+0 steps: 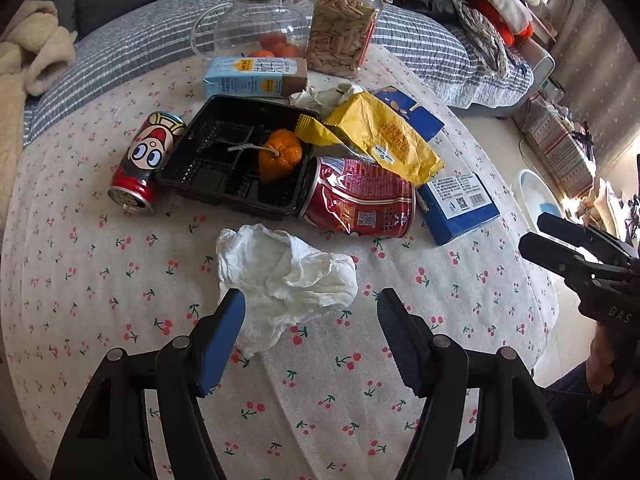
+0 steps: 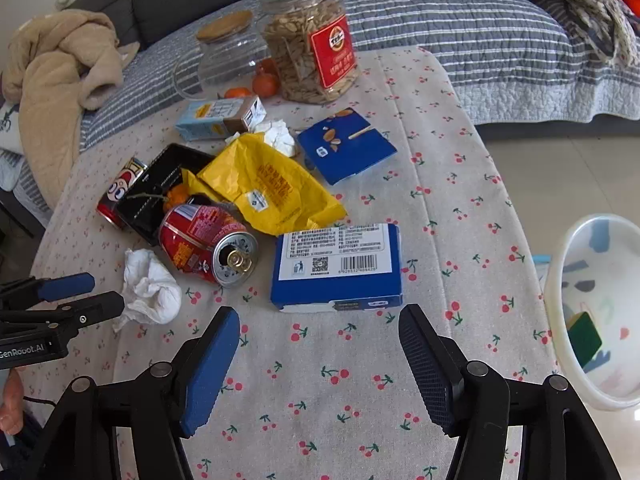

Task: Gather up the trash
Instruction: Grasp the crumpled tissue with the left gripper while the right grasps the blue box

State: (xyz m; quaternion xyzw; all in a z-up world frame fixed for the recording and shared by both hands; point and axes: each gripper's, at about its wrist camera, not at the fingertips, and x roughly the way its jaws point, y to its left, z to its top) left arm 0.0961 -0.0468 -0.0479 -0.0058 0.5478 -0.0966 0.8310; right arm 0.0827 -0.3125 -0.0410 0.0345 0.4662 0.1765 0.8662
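A crumpled white tissue [image 1: 286,276] lies on the cherry-print tablecloth, just ahead of my open, empty left gripper [image 1: 312,304]; it also shows in the right wrist view [image 2: 150,288]. Behind it are a crushed red can [image 1: 356,202], a cartoon can [image 1: 146,162], a black plastic tray [image 1: 216,160] holding an orange peel [image 1: 278,158], a yellow wrapper [image 1: 384,136] and a second tissue [image 2: 276,136]. My right gripper [image 2: 320,320] is open and empty just short of a blue box [image 2: 338,266]. Another blue box [image 2: 346,144] lies farther back.
A white bin [image 2: 592,304] stands on the floor past the table's right edge. At the back are a seed jar [image 2: 310,44], a glass pitcher [image 1: 260,24], a milk carton [image 1: 254,76] and oranges. A striped quilted sofa lies behind.
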